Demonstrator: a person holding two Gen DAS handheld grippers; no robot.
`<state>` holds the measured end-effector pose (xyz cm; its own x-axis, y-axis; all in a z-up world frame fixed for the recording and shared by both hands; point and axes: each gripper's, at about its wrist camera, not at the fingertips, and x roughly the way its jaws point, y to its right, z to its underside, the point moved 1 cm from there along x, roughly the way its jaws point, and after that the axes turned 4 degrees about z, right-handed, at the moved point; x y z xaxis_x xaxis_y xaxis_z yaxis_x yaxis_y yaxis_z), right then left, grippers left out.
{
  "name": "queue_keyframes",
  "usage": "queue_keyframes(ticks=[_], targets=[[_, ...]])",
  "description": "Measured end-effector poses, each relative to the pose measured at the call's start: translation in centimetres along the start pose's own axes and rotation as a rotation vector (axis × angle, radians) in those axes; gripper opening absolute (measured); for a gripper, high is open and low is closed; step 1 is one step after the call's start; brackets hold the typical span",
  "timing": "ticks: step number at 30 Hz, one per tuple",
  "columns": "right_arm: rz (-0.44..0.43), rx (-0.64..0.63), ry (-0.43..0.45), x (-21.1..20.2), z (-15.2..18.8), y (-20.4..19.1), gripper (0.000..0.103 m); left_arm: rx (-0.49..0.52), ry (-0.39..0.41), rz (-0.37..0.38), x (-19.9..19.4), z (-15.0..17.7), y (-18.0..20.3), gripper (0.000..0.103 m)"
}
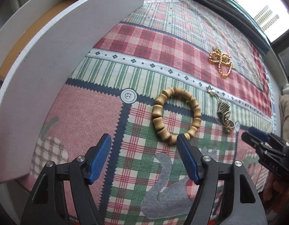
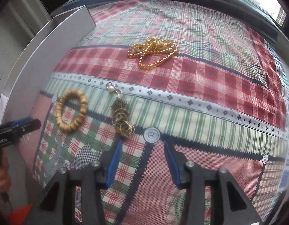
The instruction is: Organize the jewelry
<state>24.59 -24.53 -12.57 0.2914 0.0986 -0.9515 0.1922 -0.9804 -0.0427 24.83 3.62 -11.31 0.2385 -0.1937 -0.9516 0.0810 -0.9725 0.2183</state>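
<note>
Lying on patchwork cloth (image 1: pixel 144 37), left to right:
Box: white box (image 1: pixel 50 56) at cloth's left edge.
Left gripper (image 1: pixel 144 142): released, jaws apart, nothing held; side print "nRobot.AI", partly cut off.
Bracelet: wooden bead bracelet (image 1: pixel 176 115) just past left fingertips.
Charm: pearl-and-ring charm (image 2: pixel 121 112) beside bracelet.
Necklace: gold bead necklace (image 2: pixel 153 51) farther back.
Right gripper (image 2: pixel 142 148): released, empty; "DAS" legible.

A home, likely an upper-floor flat: a patchwork-print tablecloth (image 2: pixel 200 86) in checks, stripes and printed buttons covers the table. Beyond the cloth's far edge a window (image 1: pixel 260 5) shows high-rise blocks outside. A white box (image 1: pixel 56 43) stands on the cloth's left side.
</note>
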Motion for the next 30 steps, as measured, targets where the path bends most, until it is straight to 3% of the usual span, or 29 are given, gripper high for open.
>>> queue_keyframes(ticks=[4,5,7,8,9,10,11,16,23,26,30], targets=[[-0.021,-0.051,0.03,1.7,-0.7,-1.7,0.047,0.091,0.001,-0.089,2.9,-1.5,2.2,0.073],[-0.026,-0.069,0.038,2.2,-0.9,-2.2,0.047,0.1,-0.011,-0.107,3.7,-1.6,2.5,0.068],[-0.014,-0.121,0.031,3.7,-1.3,-3.2,0.047,0.104,-0.053,-0.139,5.2,-1.4,2.7,0.053],[-0.008,-0.142,0.024,4.3,-1.3,-3.7,0.047,0.113,-0.021,-0.152,4.9,-1.3,2.9,0.043],[-0.002,-0.161,0.023,4.9,-1.3,-4.1,0.048,0.12,-0.013,-0.148,4.7,-1.2,3.1,0.014],[0.015,-0.184,0.053,4.8,-1.3,-4.4,0.043,0.129,-0.012,-0.144,4.4,-1.2,3.4,0.012],[0.037,-0.194,0.052,4.8,-1.4,-4.6,0.024,0.126,-0.021,-0.14,4.2,-1.3,3.4,0.012],[-0.033,-0.076,0.023,2.1,-2.3,-2.9,0.022,0.073,0.021,-0.035,-0.5,-2.0,3.2,0.011],[-0.124,-0.037,0.065,-6.1,-5.0,-3.6,0.022,0.0,0.126,0.071,-12.9,-4.1,1.3,0.011],[-0.165,-0.057,0.115,-9.5,-7.4,-5.5,0.022,-0.058,0.185,0.079,-18.1,-5.9,-1.1,0.011],[-0.237,-0.105,0.194,-12.6,-12.0,-9.4,0.022,-0.119,0.266,0.034,-23.0,-8.6,-4.8,0.011]])
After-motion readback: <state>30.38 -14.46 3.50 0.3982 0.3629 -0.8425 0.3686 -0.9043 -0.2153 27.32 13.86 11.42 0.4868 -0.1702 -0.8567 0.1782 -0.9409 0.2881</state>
